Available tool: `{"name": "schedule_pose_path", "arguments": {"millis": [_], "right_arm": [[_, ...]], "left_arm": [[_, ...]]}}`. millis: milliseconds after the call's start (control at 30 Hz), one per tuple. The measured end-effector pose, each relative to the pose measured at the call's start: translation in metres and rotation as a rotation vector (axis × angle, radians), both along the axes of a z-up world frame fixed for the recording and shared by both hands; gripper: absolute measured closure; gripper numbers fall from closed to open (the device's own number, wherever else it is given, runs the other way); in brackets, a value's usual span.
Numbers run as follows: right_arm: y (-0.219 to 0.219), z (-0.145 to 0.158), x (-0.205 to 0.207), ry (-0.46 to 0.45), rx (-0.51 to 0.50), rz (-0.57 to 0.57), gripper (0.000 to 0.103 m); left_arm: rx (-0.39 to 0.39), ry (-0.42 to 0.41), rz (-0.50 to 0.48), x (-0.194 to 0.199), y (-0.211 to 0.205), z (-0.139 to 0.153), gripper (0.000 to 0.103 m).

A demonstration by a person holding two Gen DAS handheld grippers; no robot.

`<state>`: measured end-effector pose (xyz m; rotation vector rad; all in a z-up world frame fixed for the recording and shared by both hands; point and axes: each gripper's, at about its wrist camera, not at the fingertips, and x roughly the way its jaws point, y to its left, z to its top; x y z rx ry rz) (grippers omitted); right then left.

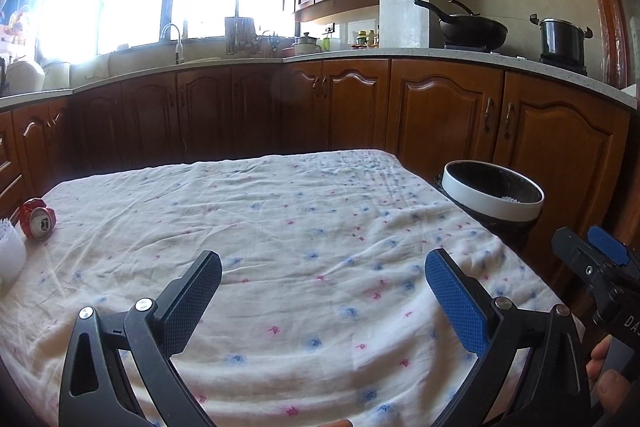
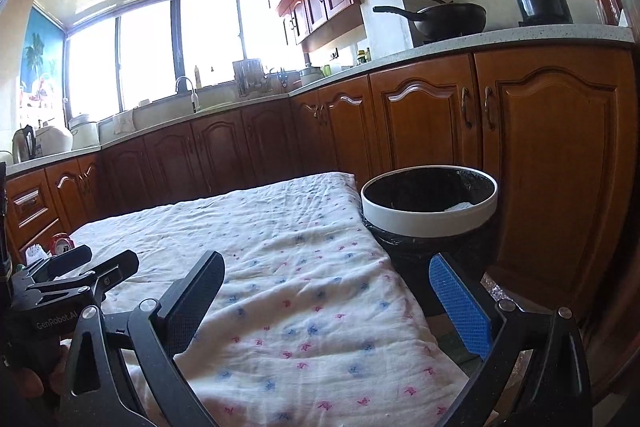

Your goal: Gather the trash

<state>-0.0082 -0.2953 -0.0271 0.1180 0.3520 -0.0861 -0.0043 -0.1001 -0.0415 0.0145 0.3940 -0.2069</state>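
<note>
A crushed red can [image 1: 38, 218] lies at the far left of the cloth-covered table [image 1: 280, 227], next to a white foam net [image 1: 11, 249]. Both also show small in the right wrist view: the can [image 2: 61, 243] and the net [image 2: 36, 253]. A round bin [image 1: 494, 195] with a white rim and black liner stands off the table's right side; it holds a white scrap [image 2: 460, 207]. My left gripper [image 1: 323, 267] is open and empty over the table's near part. My right gripper [image 2: 327, 269] is open and empty over the table's right edge, near the bin [image 2: 430, 205].
Wooden cabinets [image 1: 440, 107] and a stone counter [image 1: 360, 57] run behind the table. A wok [image 1: 468, 27] and a pot [image 1: 562, 41] sit on the stove. A sink with a tap [image 1: 176, 43] is under the bright window.
</note>
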Motion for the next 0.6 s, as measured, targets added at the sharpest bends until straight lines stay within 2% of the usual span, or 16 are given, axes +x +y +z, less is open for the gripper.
{"name": "schedule_pose_path", "arguments": {"millis": [600], "right_arm": [[-0.0020, 0.0029, -0.0037, -0.014, 0.003, 0.008, 0.000]], "left_arm": [[0.024, -0.009, -0.019, 0.0004, 0.0081, -0.0019, 0.001]]}}
